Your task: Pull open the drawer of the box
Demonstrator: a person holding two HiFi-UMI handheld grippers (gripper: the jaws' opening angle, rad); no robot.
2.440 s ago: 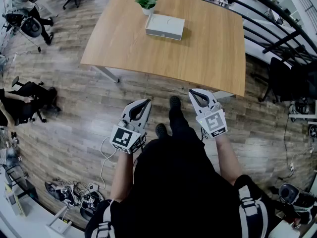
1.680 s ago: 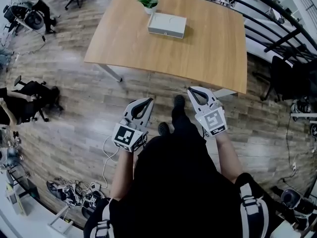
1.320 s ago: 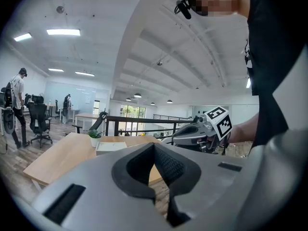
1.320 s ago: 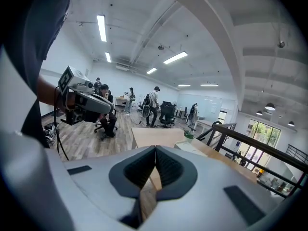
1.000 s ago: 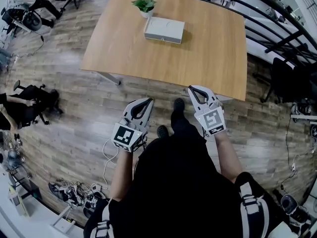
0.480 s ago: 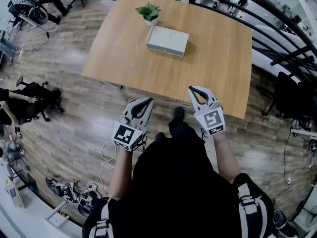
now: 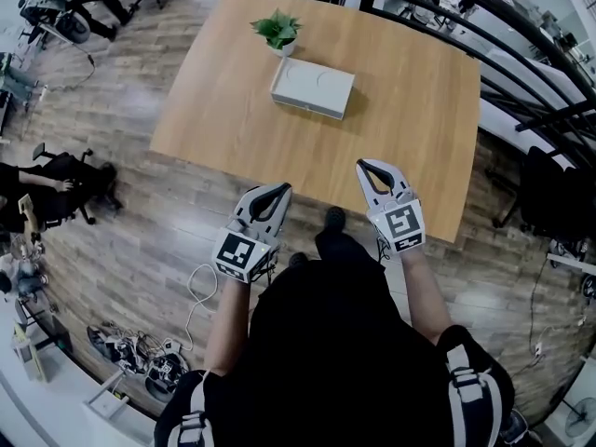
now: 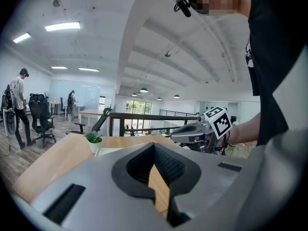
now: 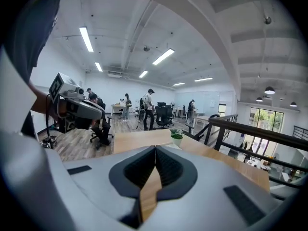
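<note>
A flat white-grey box [image 7: 313,87] lies on the far half of the wooden table [image 7: 391,147], beside a small potted plant [image 7: 279,32]. No drawer stands out of it from here. My left gripper [image 7: 278,190] is shut and empty, held over the floor just short of the table's near edge. My right gripper [image 7: 364,165] is also shut and empty, its tips over the near edge. In the left gripper view the jaws [image 8: 154,146] meet, with the plant [image 8: 93,139] far ahead. The right gripper view shows its jaws [image 9: 155,148] closed and the plant [image 9: 176,134] ahead.
A black railing [image 7: 484,35] runs behind and to the right of the table. Office chairs and people [image 7: 56,180] are at the left, and cables [image 7: 140,361] lie on the floor at the lower left. The person's feet [image 7: 331,220] stand near the table edge.
The table and box have drawn closer and lower in the head view as the person stepped forward. Both grippers stay shut and keep their pose.
</note>
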